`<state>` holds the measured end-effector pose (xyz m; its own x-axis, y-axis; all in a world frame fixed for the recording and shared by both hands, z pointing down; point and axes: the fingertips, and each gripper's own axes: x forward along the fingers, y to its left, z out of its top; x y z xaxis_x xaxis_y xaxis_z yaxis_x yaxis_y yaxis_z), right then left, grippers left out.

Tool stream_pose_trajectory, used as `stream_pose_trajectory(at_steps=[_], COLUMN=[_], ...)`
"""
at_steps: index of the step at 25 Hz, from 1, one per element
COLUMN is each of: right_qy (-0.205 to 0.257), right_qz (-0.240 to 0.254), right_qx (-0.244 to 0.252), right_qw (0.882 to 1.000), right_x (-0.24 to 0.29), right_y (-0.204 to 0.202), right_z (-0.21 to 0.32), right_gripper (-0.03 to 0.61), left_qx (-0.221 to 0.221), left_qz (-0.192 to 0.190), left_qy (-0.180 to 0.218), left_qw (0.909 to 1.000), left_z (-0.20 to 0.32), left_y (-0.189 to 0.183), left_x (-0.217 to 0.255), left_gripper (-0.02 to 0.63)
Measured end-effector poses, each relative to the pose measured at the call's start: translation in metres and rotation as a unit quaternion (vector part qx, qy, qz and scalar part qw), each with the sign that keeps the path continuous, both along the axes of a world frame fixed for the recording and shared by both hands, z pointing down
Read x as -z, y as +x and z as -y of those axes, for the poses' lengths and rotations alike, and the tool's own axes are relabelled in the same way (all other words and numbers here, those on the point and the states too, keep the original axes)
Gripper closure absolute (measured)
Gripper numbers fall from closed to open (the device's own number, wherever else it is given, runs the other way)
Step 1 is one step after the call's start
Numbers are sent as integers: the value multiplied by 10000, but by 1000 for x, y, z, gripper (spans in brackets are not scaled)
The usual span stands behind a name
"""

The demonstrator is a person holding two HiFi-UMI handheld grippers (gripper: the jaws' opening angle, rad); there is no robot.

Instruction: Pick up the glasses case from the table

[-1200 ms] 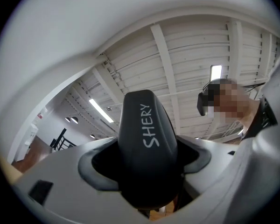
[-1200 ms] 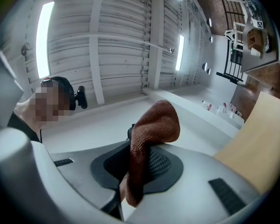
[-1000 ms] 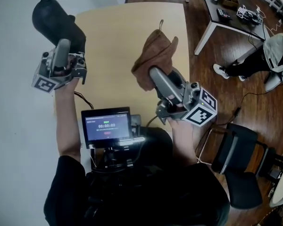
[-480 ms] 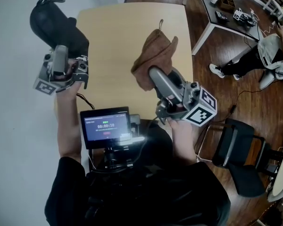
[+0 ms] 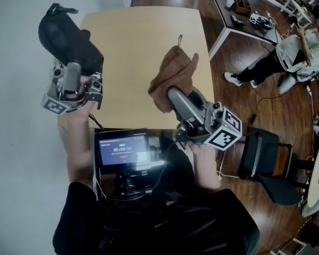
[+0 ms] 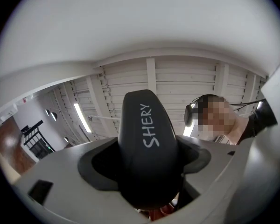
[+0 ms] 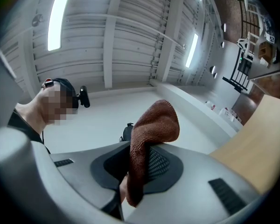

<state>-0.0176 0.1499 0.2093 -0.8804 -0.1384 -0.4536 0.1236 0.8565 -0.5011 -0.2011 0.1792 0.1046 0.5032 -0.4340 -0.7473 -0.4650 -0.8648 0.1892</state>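
Note:
A black glasses case with "SHERY" written on it is clamped between the jaws of my left gripper, raised at the table's left edge and pointing upward. My right gripper is shut on a brown cloth, which droops from its jaws above the right part of the wooden table. Both gripper views look up at the white ceiling.
A small monitor sits in front of my chest. Right of the table stand a black chair and a dark side table; a seated person is at far right on the wood floor.
The view has shifted slightly; my left gripper with the case sits a little lower and nearer me. The right gripper and the cloth hold their place.

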Motion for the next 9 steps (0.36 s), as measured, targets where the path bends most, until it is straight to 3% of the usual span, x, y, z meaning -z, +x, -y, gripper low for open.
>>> stream_pose_trajectory(at_steps=[9], right_qy=[140], right_qz=[-87], right_qx=[-39], right_qw=[9999], right_x=[9], right_y=[-18], right_z=[-38], right_gripper=[517], left_qx=[-110], left_qz=[-32], left_qy=[114], left_qw=[9999], left_z=[-39], left_y=[-16], left_x=[3], left_gripper=[244])
